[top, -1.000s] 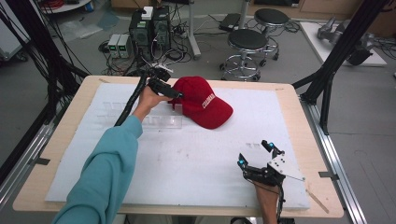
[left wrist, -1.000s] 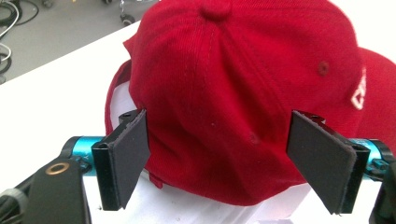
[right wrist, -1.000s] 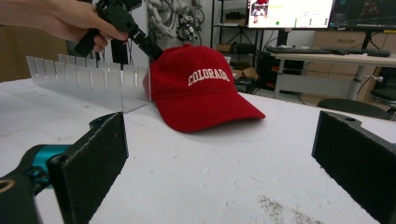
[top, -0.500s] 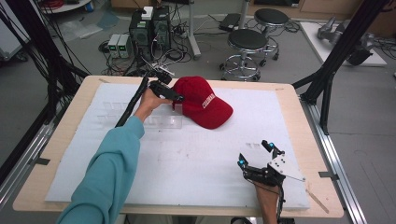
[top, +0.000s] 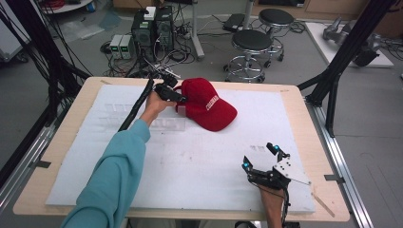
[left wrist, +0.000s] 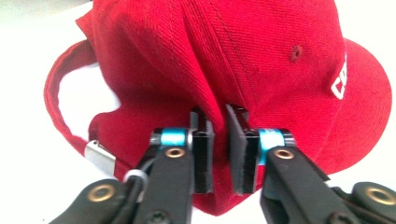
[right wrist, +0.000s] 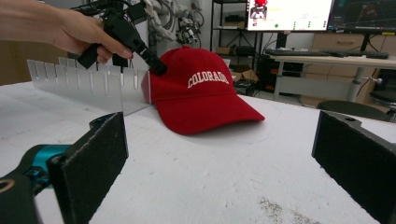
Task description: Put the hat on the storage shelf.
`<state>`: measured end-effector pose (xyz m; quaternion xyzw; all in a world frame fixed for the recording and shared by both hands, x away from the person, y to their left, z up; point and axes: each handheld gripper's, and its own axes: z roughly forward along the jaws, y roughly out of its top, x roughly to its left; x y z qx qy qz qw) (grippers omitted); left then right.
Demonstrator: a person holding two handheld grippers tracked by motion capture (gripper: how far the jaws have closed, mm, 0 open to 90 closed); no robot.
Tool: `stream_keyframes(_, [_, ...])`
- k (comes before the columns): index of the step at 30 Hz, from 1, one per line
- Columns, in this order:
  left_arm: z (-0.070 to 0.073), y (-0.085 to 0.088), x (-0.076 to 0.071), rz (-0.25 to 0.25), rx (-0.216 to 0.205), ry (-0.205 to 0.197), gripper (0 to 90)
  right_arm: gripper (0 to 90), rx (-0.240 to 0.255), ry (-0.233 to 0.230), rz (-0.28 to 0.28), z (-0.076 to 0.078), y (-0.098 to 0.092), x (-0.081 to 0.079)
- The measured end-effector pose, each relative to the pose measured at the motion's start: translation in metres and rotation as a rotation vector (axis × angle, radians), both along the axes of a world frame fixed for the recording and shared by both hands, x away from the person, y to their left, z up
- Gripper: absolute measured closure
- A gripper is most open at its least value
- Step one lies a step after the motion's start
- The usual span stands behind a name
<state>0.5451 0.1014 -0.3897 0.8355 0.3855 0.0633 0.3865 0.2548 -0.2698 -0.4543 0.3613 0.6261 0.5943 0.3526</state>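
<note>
A clear slotted acrylic rack (top: 142, 118) is standing beside the red cotton baseball cap (top: 209, 104) near the tabletop's far edge. The left gripper (left wrist: 219, 140) is pinching the cap's fabric; the right gripper (top: 260, 157) is gaping empty near the near-right corner. Stools (top: 254, 45) are standing beyond the white foam-covered table (top: 199, 166).

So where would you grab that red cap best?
Probably at the back of the crown, where the left gripper already pinches a fold of the red cap: soft cloth bunches between the jaws. The stiff brim faces the open right gripper.
</note>
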Motion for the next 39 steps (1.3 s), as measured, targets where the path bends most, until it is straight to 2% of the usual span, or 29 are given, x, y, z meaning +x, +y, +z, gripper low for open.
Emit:
stream_keyframes(5, [0.005,-0.001,-0.003,0.010,0.004,-0.033,86.5,2.5,0.000,-0.003,-0.001,0.000,0.000,0.000])
stream_keyframes(7, [0.009,0.000,-0.006,0.026,-0.020,-0.072,86.6,2.5,-0.001,-0.006,-0.001,0.000,0.000,0.000])
stream_keyframes(8, [0.009,0.000,-0.006,0.026,-0.020,-0.072,86.7,2.5,-0.001,-0.006,-0.001,0.000,0.000,0.000])
stream_keyframes(16, [0.028,0.002,-0.018,0.032,-0.069,-0.150,86.9,2.5,-0.003,-0.009,-0.002,0.000,-0.001,0.000])
stream_keyframes(26, [0.061,0.006,-0.033,0.055,-0.167,-0.237,87.0,2.5,0.004,-0.003,-0.001,0.000,-0.001,0.000])
stream_keyframes(32, [0.076,0.007,-0.042,0.035,-0.205,-0.288,87.0,2.5,0.005,-0.006,-0.002,0.000,-0.001,0.000])
stream_keyframes(39, [0.096,0.017,-0.052,0.056,-0.261,-0.331,87.1,2.5,0.006,-0.005,-0.002,0.000,-0.001,0.000])
